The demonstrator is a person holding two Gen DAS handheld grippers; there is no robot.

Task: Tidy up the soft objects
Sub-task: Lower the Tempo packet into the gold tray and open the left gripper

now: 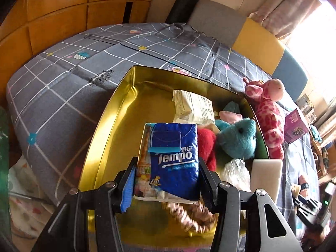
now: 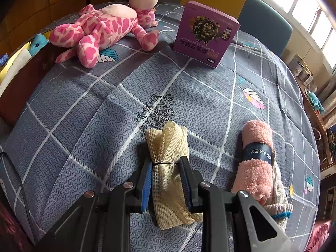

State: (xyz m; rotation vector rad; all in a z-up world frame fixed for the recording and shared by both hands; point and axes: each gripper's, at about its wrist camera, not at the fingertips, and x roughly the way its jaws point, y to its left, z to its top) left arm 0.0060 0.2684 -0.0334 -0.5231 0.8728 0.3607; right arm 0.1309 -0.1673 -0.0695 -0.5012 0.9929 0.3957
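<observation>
- Placement of the tissue pack point(image 1: 174, 159) is the step in hand, I judge: lower it over bare gold floor of the tin point(image 1: 117, 113), then release.
- Left claw point(image 1: 166, 180) clamps that pack, hanging above the tin; plush toys point(image 1: 235, 140) lie to its right.
- Right claw point(image 2: 166, 180) pinches the mesh cloth roll point(image 2: 168, 157) on the bed point(image 2: 94, 115), pink towel point(image 2: 256, 157) just right of it.

Grey checked bedspread point(image 2: 88, 113) w/ feather print covers the bed; purple cardboard food box point(image 2: 206, 34) stands upright on it, orange wood panelling point(image 1: 52, 12) behind.
</observation>
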